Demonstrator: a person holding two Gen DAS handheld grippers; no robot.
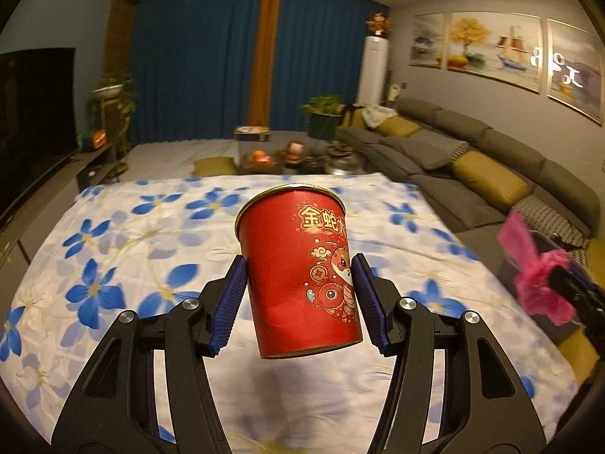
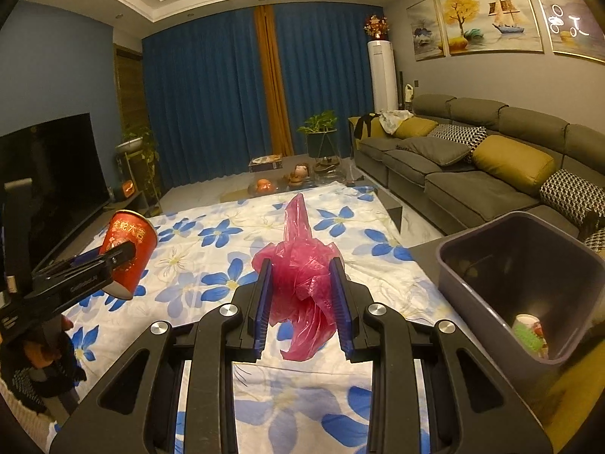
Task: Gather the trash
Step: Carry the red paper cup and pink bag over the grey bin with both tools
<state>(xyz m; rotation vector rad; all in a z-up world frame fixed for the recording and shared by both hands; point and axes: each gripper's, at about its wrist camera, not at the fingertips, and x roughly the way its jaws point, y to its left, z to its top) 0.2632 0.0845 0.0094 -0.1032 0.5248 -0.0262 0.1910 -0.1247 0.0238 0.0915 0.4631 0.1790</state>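
A red paper cup [image 1: 298,272] with gold lettering hangs tilted above the flowered cloth, and my left gripper [image 1: 300,265] is shut on its sides with both blue pads pressing it. The right wrist view shows the same cup [image 2: 128,249] at the left, held by the left gripper [image 2: 121,255]. My right gripper [image 2: 302,268] is shut on a crumpled pink plastic bag [image 2: 302,268], which sticks up past the pads and hangs below them. That pink bag [image 1: 537,276] also appears at the right edge of the left wrist view.
A grey trash bin [image 2: 491,234] stands at the right with a small cup [image 2: 529,335] lying inside. The table carries a white cloth with blue flowers [image 2: 211,234]. A grey sofa [image 2: 472,178] runs along the right wall, and a television [image 2: 56,174] stands at the left.
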